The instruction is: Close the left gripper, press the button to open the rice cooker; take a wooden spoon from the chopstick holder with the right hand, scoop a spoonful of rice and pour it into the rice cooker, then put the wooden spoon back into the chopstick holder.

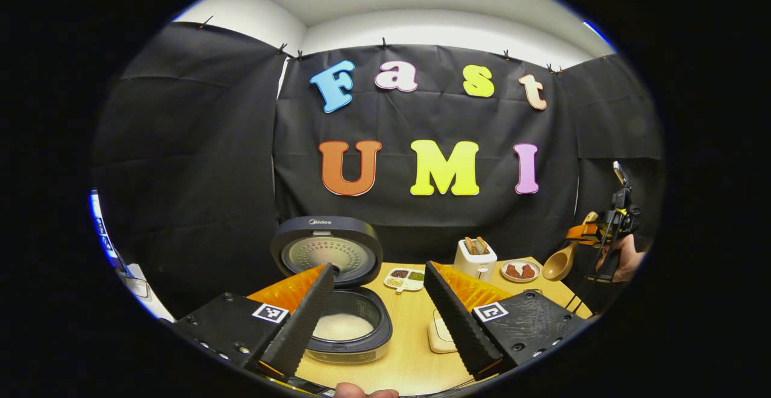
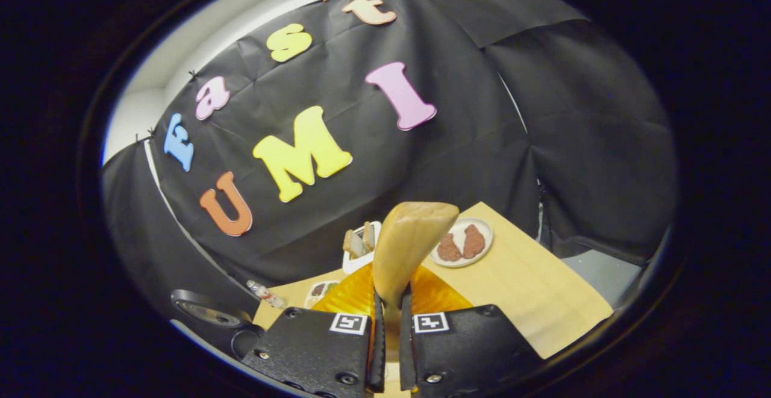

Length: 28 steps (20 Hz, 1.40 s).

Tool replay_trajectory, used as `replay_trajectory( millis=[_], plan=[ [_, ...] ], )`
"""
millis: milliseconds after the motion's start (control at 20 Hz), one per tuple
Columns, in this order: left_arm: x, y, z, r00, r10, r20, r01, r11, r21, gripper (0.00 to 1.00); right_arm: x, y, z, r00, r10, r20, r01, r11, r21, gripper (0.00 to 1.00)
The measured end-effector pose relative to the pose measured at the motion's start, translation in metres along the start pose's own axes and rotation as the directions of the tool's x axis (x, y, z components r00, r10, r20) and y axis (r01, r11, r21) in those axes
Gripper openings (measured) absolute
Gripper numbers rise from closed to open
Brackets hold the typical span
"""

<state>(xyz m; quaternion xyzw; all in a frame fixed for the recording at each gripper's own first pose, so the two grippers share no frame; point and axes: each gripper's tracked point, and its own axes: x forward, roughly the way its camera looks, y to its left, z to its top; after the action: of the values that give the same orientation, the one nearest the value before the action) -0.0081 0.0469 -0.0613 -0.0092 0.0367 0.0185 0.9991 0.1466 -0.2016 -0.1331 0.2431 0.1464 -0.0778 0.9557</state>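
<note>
Rice cooker (image 1: 343, 301) sits at the left of the tabletop (image 1: 409, 350), lid swung up, white rice in its pot. Left gripper (image 1: 379, 326) hovers over it with its fingers spread wide, holding nothing. Further right stand a divided dish (image 1: 405, 279), a toaster (image 1: 474, 259) and a plate (image 1: 521, 271) of brown pieces. At the far right, the right gripper (image 2: 388, 350) has its fingers clamped on the wooden spoon (image 2: 409, 241), lifted well above the tabletop.
</note>
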Motion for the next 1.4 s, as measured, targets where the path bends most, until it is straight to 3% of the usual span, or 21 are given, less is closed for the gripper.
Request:
replay_trajectory(
  millis=[300, 750, 1200, 1350, 1400],
  plan=[
    [-0.003, -0.023, -0.002, 0.999, 0.026, -0.025, -0.025, 0.999, 0.030, 0.96, 0.054, -0.040, -0.035, 0.998, -0.046, -0.039, 0.045, 0.998, -0.047, 0.14],
    [-0.006, -0.025, -0.014, 0.993, 0.089, -0.079, -0.087, 0.996, 0.031, 0.96, 0.097, -0.068, -0.101, 0.992, -0.077, -0.099, 0.065, 0.990, -0.124, 0.14],
    [0.000, -0.025, -0.018, 0.990, 0.104, -0.100, -0.100, 0.994, 0.040, 0.96, 0.111, -0.077, -0.129, 0.990, -0.058, -0.129, 0.049, 0.996, -0.073, 0.15],
    [0.007, -0.027, -0.015, 0.991, 0.092, -0.094, -0.088, 0.995, 0.039, 0.96, 0.109, -0.073, -0.122, 0.992, -0.030, -0.121, 0.019, 0.996, -0.084, 0.24],
    [0.010, -0.028, -0.015, 0.992, 0.087, -0.091, -0.084, 0.996, 0.036, 0.96, 0.106, -0.070, -0.117, 0.993, -0.020, -0.113, 0.008, 0.995, -0.100, 0.33]
  ],
)
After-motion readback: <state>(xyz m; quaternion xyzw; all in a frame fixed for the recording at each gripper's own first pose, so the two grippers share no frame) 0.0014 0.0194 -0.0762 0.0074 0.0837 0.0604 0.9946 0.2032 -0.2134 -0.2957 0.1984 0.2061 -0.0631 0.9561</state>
